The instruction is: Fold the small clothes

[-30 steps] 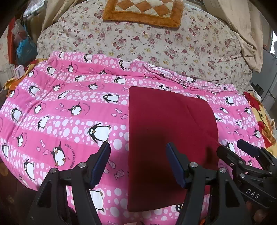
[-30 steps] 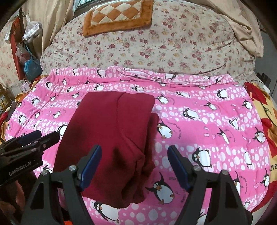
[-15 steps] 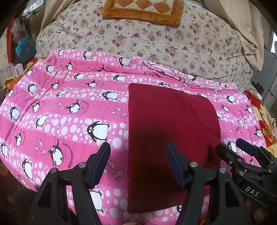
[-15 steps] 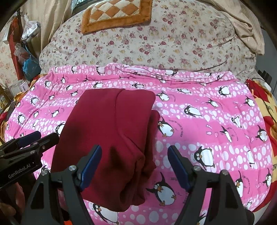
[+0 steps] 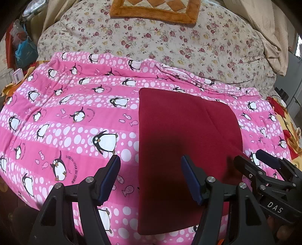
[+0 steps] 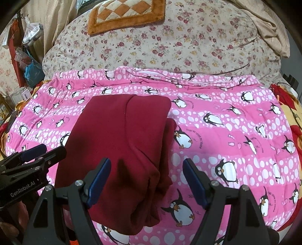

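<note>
Pink penguin-print bedding (image 5: 75, 116) covers the bed, with a floral quilt (image 5: 169, 49) heaped behind it and an orange checked cushion (image 5: 154, 9) at the far edge.

From the left wrist view, the dark red garment (image 5: 179, 135) lies flat on the pink cover as a long, partly folded rectangle running from mid-bed to the near edge. The left gripper (image 5: 151, 177) hovers with its fingers (image 5: 111, 177) well apart and nothing between them; the garment's straight left edge passes between the two fingers, so one finger is over bare bedding and the other over cloth. The right gripper (image 5: 264, 162) shows at the garment's near right side.

From the right wrist view, the garment (image 6: 120, 143) shows its layered right side, bunched and thicker toward the near edge. The right gripper (image 6: 145, 179) is likewise spread and empty, its left finger (image 6: 100, 177) over the cloth, the other over bedding beside the rumpled edge. The left gripper (image 6: 43, 150) sits at the garment's near left side.

The step in hand looks like taking both near corners for the next fold. It would go best if each gripper catches every layer at its corner, especially on the bunched right side, and both lift evenly so the edges stay aligned.
</note>
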Available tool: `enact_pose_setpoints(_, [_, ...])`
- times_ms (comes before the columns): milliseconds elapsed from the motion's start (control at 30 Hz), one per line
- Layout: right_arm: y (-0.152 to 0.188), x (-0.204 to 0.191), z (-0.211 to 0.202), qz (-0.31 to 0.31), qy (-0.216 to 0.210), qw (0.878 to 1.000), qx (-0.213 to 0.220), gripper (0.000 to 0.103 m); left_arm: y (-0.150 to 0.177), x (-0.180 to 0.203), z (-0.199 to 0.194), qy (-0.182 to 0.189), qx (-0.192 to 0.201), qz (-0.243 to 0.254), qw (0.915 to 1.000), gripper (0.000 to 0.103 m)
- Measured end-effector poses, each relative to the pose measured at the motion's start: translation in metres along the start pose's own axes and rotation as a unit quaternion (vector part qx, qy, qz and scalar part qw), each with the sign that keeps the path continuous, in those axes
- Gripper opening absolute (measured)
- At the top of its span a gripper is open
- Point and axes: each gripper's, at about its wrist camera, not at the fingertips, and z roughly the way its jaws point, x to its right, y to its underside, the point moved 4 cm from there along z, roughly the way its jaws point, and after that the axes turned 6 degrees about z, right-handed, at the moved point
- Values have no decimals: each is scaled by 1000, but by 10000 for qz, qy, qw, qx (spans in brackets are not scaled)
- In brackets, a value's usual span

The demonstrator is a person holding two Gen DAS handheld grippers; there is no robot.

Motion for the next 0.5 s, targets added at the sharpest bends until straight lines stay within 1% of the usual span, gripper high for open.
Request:
enact_pose_setpoints(133, [0, -1, 1, 3, -10, 10000, 7, 81, 0, -2, 1, -55, 9, -6, 10000, 47])
enact_pose_setpoints(367, [0, -1, 3, 10, -26, 10000, -29, 81, 0, -2, 1, -47, 21, -2, 10000, 47])
enact_pose_setpoints(500, [0, -1, 6, 22, -40, 10000, -49, 81, -3, -9, 1, 85, 111, -129, 9998, 46])
